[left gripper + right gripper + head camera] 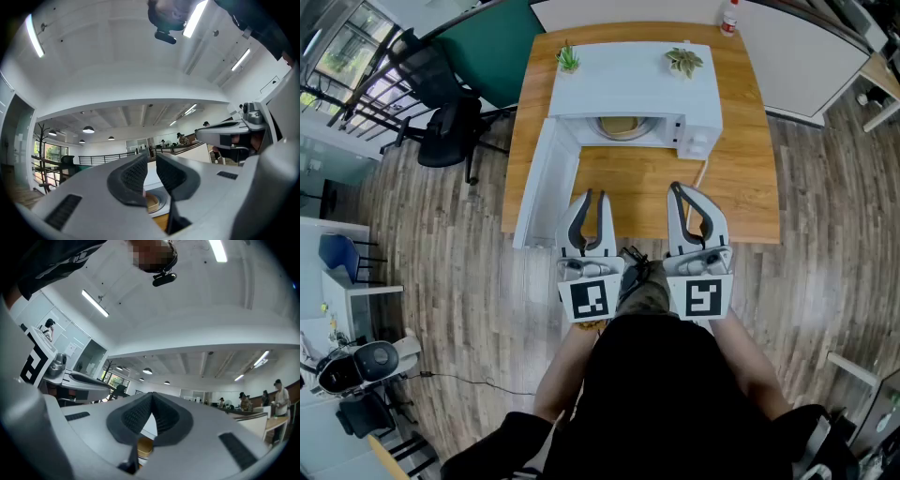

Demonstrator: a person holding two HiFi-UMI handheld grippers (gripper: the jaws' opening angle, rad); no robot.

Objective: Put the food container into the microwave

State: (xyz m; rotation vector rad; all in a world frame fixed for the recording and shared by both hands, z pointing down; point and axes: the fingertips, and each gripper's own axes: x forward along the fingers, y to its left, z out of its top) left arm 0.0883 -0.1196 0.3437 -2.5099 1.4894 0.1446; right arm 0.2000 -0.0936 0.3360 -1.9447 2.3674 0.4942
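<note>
A round tan food container point(623, 127) sits inside the white microwave point(633, 84), whose door point(546, 183) stands swung open to the left. Both grippers hang over the table's near edge, pointing at the microwave and apart from it. My left gripper point(596, 195) is open by a narrow gap with nothing in it. My right gripper point(677, 187) is shut on nothing. In the left gripper view the container point(152, 201) shows low between the jaws of the left gripper point(151, 157). In the right gripper view the container point(144, 446) peeks out below the closed right gripper point(152, 394).
The microwave stands at the back of a wooden table point(736, 178). Two small potted plants point(568, 59) point(684, 61) sit on its top. A white bottle point(729, 17) stands at the table's far right corner. A black office chair point(450, 131) is on the floor to the left.
</note>
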